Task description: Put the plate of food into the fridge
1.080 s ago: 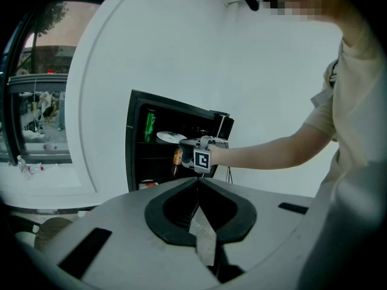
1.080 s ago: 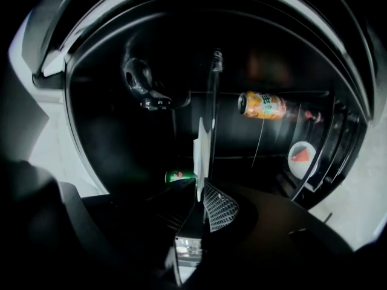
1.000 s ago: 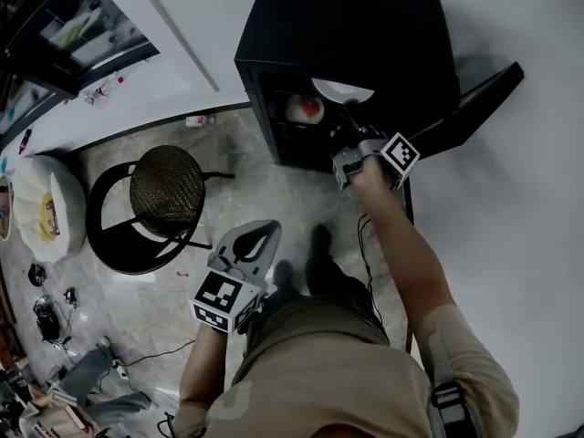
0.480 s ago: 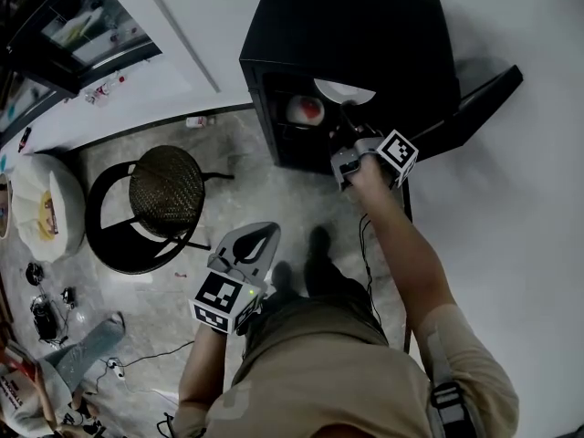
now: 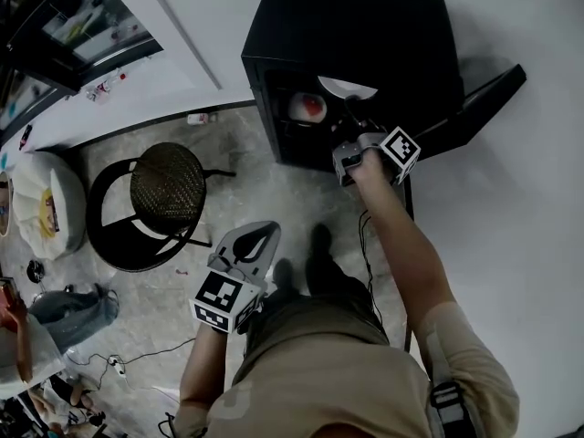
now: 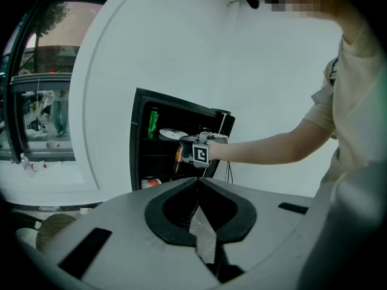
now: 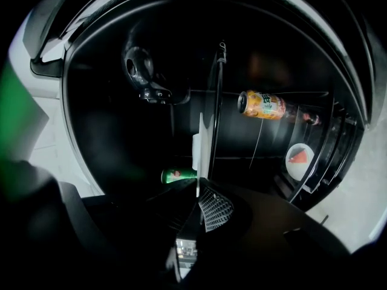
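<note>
With the right tongs (image 7: 198,185) pinching only the rim of the plate (image 5: 345,88) just inside the fridge (image 5: 365,35), and the left tongs (image 6: 196,182) closed and empty well outside it, that thin grip could let the plate tilt and spill.

The fridge (image 5: 365,35) stands far right by the wall, its door (image 5: 474,103) open to the right and a stool (image 5: 167,190) on the floor to its left. In its upper compartment the plate (image 5: 347,87) lies above a second dish (image 5: 307,108), at the right gripper (image 5: 351,130) tips. The left gripper (image 5: 258,237) is well apart, near the person's waist.
</note>
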Demonstrator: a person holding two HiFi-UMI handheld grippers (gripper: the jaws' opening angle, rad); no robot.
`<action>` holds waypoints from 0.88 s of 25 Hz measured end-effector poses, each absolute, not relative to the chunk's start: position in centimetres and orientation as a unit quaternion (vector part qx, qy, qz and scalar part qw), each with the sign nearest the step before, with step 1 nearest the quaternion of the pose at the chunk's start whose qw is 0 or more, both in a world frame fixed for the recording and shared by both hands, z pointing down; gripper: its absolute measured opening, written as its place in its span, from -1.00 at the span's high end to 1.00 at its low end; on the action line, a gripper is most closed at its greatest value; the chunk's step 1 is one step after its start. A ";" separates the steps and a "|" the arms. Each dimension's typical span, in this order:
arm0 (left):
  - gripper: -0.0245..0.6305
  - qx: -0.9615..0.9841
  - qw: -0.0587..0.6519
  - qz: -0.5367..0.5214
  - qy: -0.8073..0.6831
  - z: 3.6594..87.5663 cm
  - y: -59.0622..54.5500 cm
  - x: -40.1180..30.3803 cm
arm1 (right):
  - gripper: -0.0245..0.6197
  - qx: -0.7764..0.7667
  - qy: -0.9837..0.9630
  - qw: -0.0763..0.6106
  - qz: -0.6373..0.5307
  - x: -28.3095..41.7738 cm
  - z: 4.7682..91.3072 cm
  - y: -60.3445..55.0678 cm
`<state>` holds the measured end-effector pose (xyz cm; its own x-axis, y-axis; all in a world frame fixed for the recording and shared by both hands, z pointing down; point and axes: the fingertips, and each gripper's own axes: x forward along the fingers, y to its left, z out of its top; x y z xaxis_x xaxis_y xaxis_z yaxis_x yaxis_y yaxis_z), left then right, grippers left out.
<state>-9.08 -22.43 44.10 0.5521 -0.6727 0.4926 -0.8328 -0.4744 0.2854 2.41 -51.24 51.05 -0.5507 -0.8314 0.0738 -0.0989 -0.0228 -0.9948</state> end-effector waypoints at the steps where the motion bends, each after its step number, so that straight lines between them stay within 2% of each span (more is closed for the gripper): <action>1: 0.89 0.844 0.253 0.158 -0.445 44.1 -22.5 -9.1 | 0.83 -0.369 0.630 0.299 -0.615 2.4 51.1 -51.2; 10: 0.89 0.846 0.254 0.157 -0.442 44.6 -22.7 -8.6 | 0.82 -0.349 0.634 0.304 -0.620 2.5 51.1 -51.0; 22: 0.89 0.850 0.225 0.153 -0.451 43.5 -24.7 -9.0 | 0.83 -0.351 0.646 0.272 -0.620 1.3 51.1 -51.1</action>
<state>-8.95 -24.74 43.54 0.5461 -0.6983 0.4628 -0.8359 -0.4912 0.2450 1.25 -51.07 51.10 -0.6051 -0.7917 0.0839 -0.1161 -0.0165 -0.9931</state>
